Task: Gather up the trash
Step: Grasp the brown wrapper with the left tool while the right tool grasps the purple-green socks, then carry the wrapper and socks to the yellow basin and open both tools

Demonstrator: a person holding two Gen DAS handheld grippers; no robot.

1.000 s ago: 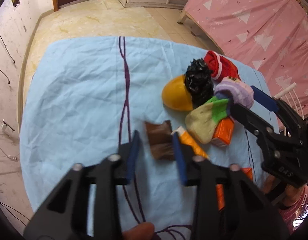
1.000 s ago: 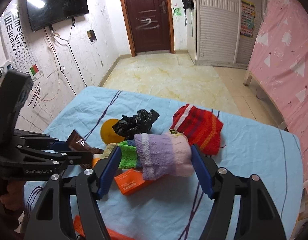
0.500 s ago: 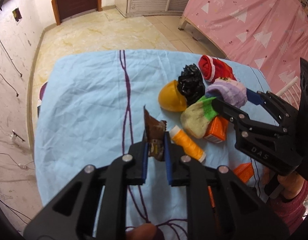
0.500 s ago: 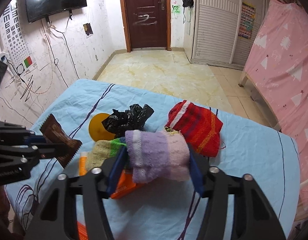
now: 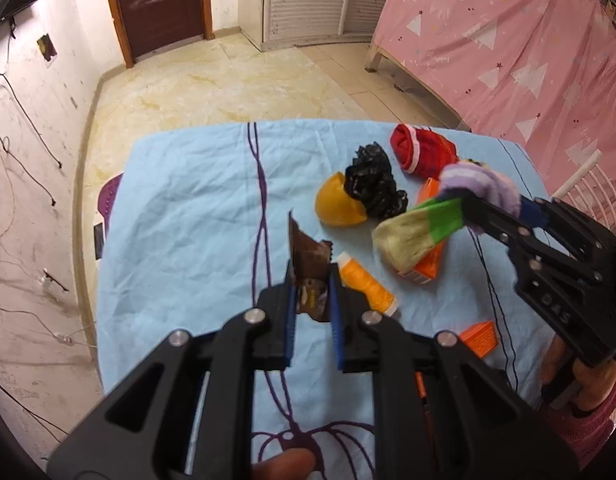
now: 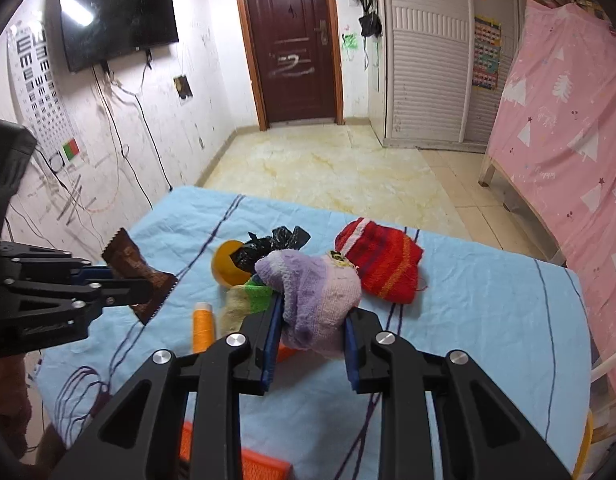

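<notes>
Brown foil is seen pinched between the blue pads of the left gripper (image 5: 313, 294) — a snack wrapper (image 5: 308, 256), clamped at its lower end and held clear of the blue sheet (image 5: 188, 208) that covers the table. The jaws of the right gripper (image 6: 310, 332) are closing, with a purple sock (image 6: 312, 288) squeezed between them and bulging above the pads. Left on the sheet are a black plastic bag (image 5: 372, 184) lying against an orange half-shell (image 5: 336, 208), a red knitted sock (image 5: 422, 154), a green-and-cream sock (image 5: 412, 232) resting over an orange carton (image 5: 426, 264), an orange bottle (image 5: 366, 284) just beside the left pads, and a second orange carton (image 5: 480, 334) nearer the person. The step in hand is judged to be the pick-up: one piece of trash is secured, and a soft item is being gripped by the other hand. No bin is shown in either view. The next move would call for the black bag to be opened — or another receptacle found — so that the wrapper can be dropped in.
</notes>
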